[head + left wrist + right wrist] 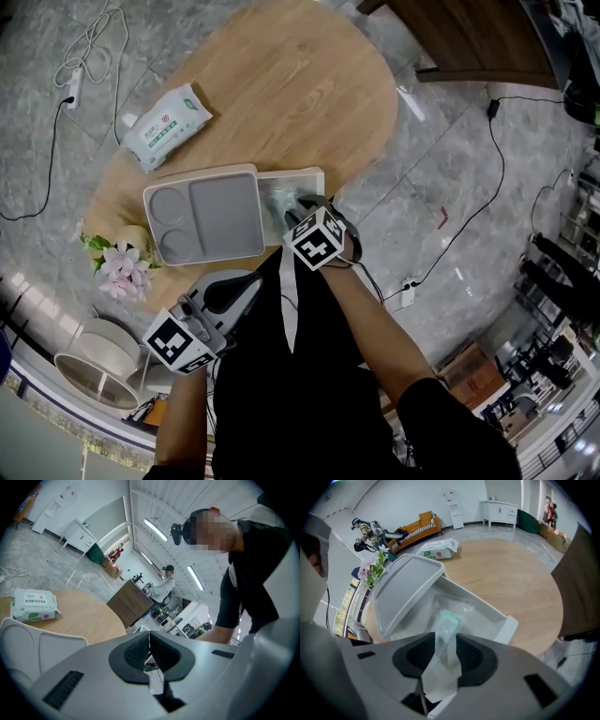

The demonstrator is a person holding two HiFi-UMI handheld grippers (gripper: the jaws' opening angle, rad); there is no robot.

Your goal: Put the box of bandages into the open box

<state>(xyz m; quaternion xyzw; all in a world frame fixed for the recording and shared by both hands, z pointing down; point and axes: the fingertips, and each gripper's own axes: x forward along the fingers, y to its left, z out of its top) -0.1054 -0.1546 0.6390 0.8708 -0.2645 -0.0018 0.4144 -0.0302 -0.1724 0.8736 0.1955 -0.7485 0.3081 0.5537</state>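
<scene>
The box of bandages [446,620] is a teal pack inside a clear plastic bag. It slopes down into the open white box [490,612], and the bag's near end lies between my right gripper's [443,654] jaws, which stand wide apart. In the head view the right gripper [298,210] hovers over the open box [314,174] at the table's near edge, with the bandages [280,199] below it. The box's grey lid [202,216] is folded out to the left. My left gripper [247,279] hangs off the table near my body, with its jaws [150,651] shut and nothing between them.
On the oval wooden table [281,94] a pack of wet wipes [169,125] lies at the far left. Pink flowers [120,262] stand by the lid's left corner. A white round stool [94,361] and cables [89,47] are on the floor.
</scene>
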